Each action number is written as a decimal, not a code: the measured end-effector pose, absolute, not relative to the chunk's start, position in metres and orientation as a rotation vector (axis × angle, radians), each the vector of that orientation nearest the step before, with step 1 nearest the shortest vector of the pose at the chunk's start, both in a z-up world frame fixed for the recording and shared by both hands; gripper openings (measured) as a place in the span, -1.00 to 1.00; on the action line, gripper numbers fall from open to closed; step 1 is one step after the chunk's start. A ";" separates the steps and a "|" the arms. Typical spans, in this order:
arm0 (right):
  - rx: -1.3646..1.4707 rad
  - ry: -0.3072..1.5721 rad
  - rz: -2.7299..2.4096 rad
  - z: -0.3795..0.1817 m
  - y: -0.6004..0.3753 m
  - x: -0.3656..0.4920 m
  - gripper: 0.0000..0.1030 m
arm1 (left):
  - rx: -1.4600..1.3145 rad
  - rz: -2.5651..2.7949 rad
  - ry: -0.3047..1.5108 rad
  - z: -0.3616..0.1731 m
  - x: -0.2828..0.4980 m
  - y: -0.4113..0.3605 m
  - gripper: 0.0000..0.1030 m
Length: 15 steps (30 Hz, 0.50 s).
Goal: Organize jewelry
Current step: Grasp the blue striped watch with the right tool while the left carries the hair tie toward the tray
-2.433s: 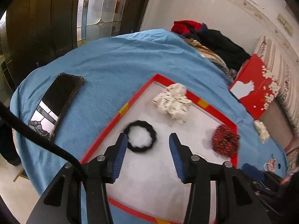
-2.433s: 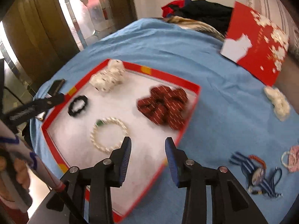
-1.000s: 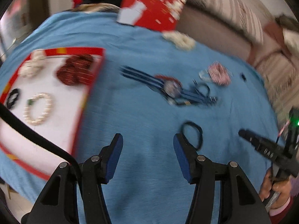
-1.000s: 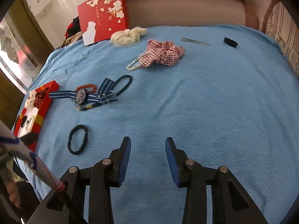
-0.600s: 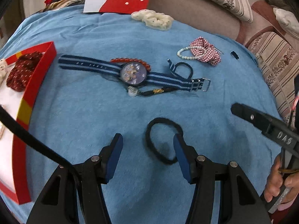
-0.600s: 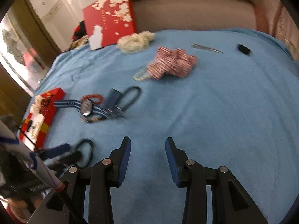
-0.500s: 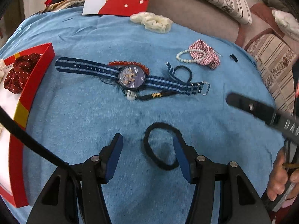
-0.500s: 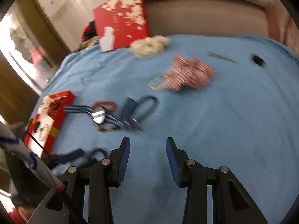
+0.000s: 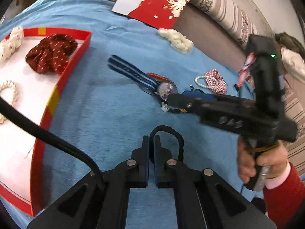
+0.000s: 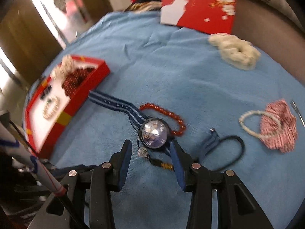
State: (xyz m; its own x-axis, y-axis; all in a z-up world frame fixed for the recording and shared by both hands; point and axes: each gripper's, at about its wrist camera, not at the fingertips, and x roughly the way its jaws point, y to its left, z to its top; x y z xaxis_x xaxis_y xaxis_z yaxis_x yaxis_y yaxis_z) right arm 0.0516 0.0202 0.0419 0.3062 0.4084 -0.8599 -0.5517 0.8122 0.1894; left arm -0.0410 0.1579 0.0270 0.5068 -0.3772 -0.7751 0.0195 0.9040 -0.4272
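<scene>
1. While the left tongs (image 9: 151,143) rest on the blue cloth (image 9: 106,103) of the tabletop, their jaws are pressed together on one side of the black hair tie (image 9: 177,135), having just closed on it; the rest of the loop arcs out past the tips and to their right.
2. The right tongs (image 10: 150,148) stand about half open over the same cloth, with the watch (image 10: 154,131) lying just ahead of the tips and between them; the pads do not touch it.
3. The watch's striped blue strap (image 10: 116,103) runs toward the red tray (image 10: 83,91), and a red bead bracelet (image 10: 165,114) curls beside the watch face.
4. A second black hair tie (image 10: 230,152) lies just right of the right tongs, and a pearl bracelet (image 10: 253,122) rests against a red checked scrunchie (image 10: 280,129) further right.
5. A cream scrunchie (image 10: 236,51) lies near a red card with white blossoms (image 10: 202,5).
6. Inside the tray sit a dark red scrunchie (image 9: 51,53), a pearl bracelet and a white scrunchie (image 9: 11,42).
7. From the left wrist view, a person's hand (image 9: 263,160) in a red sleeve grips the handle of the right tongs.
</scene>
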 end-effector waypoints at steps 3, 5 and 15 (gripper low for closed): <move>-0.241 1.067 0.620 0.036 0.033 0.053 0.02 | -0.403 -0.253 1.032 0.019 -0.038 0.160 -0.93; -0.273 1.059 0.614 0.035 0.037 0.055 0.02 | -0.419 -0.258 1.049 0.013 -0.037 0.161 -0.93; -0.369 1.016 0.577 0.031 0.047 0.052 0.06 | -0.441 -0.274 1.050 0.013 -0.037 0.163 -0.93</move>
State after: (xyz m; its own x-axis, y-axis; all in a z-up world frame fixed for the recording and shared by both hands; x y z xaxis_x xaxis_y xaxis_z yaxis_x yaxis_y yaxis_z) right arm 0.0523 0.0473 0.0311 0.3990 0.2777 -0.8739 -0.6080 0.7935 -0.0254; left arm -0.0371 0.1632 0.0128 0.4757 -0.4218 -0.7719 0.0092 0.8798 -0.4752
